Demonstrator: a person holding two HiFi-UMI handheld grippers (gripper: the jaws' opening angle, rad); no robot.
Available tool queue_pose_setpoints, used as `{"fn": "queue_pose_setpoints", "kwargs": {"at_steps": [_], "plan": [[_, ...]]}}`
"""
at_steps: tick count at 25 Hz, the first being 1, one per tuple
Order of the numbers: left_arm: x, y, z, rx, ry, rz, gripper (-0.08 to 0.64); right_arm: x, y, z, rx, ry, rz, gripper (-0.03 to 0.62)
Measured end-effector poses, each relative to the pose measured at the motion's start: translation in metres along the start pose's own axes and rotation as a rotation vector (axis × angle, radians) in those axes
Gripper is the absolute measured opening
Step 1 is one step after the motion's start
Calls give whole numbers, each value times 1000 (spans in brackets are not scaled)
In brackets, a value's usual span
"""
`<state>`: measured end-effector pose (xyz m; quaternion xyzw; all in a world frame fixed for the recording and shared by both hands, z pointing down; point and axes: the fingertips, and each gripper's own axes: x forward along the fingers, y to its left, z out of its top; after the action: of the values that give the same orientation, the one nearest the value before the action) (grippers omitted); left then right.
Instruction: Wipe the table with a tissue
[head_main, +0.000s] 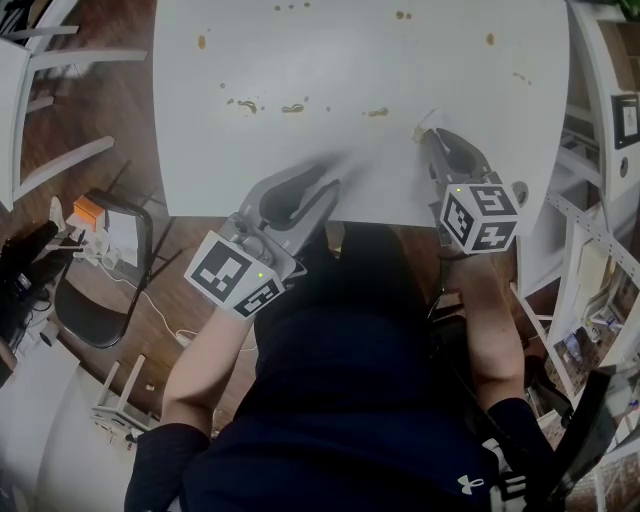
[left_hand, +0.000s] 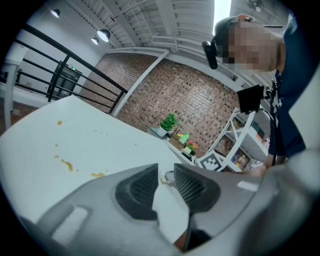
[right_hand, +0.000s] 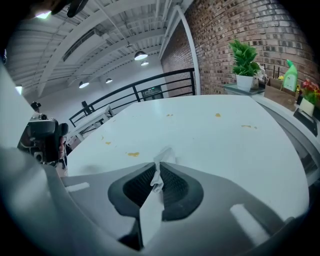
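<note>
A: State of the right claw (head_main: 432, 140)?
B: Clamped shut on the tissue (head_main: 424, 127), with a crumpled tuft poking past the tips, low over the bench (head_main: 470, 90). Contact not certain.
A: Nearest mess?
B: A brown smear (head_main: 377, 112), just ahead and to the left of the tuft. Further smears (head_main: 292, 107) farther left in roughly the same row. Probably calls for a leftward sweep.
A: And the left claw (head_main: 322, 192)?
B: Over the near edge, parted by a slit, gripping nothing that can be made out. Farther from that smear than the right.
A: Room to move?
B: Plenty of bare bench ahead and leftward. Right edge fairly close, near edge just behind.
</note>
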<state>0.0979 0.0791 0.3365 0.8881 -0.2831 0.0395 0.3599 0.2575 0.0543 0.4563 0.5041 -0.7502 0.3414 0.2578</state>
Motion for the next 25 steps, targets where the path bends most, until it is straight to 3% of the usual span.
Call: {"fn": "queue_pose_setpoints", "kwargs": {"at_steps": [7, 17, 25], "plan": [[4, -10, 0, 4, -29, 31, 98, -18, -15, 23, 11, -54, 14, 31], [15, -33, 1, 24, -63, 72, 98, -31, -60, 24, 38, -51, 8, 31], [3, -26, 1, 20, -47, 69, 98, -7, -7, 22, 20, -29, 88, 31]]}}
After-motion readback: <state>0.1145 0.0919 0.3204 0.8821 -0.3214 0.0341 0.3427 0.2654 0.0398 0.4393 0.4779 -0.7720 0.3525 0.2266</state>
